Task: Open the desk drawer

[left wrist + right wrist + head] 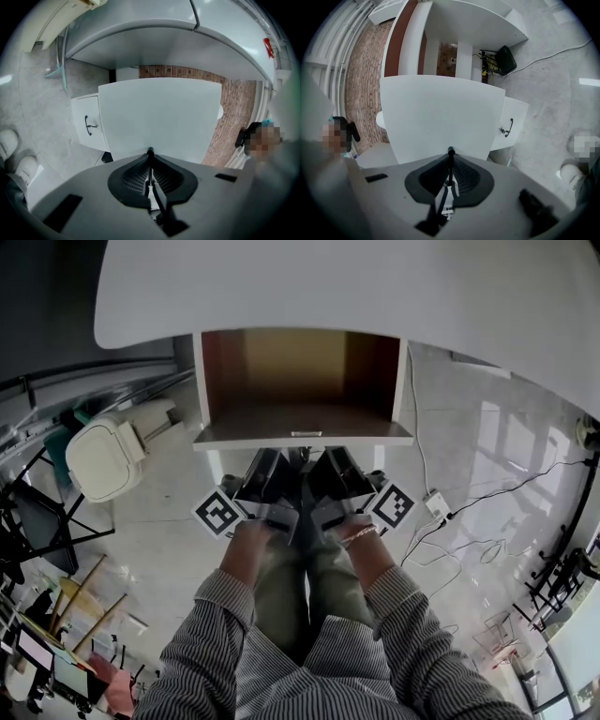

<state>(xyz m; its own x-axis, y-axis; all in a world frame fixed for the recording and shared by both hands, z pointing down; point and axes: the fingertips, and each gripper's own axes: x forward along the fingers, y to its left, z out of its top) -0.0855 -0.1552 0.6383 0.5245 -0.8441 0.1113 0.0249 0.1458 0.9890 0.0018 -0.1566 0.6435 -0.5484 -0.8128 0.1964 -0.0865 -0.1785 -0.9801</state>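
The desk drawer [302,439] stands pulled out under the white desk top [375,287], and its brown inside [300,381] shows. Both grippers point at its white front from below, side by side. My left gripper [278,457] and right gripper [321,457] are each shut on a thin black bar, the drawer handle [150,152] [450,151]. That bar runs between the dark pads [133,176] [466,178]. The drawer's white front [159,117] [440,117] fills the middle of both gripper views. In the head view the drawer front hides the handle.
A white lidded bin [108,456] stands on the floor at the left. Cables and a power strip [436,507] lie on the floor at the right. A second white front with a black handle [89,124] [508,126] sits beside the drawer. A brick wall [234,117] is behind.
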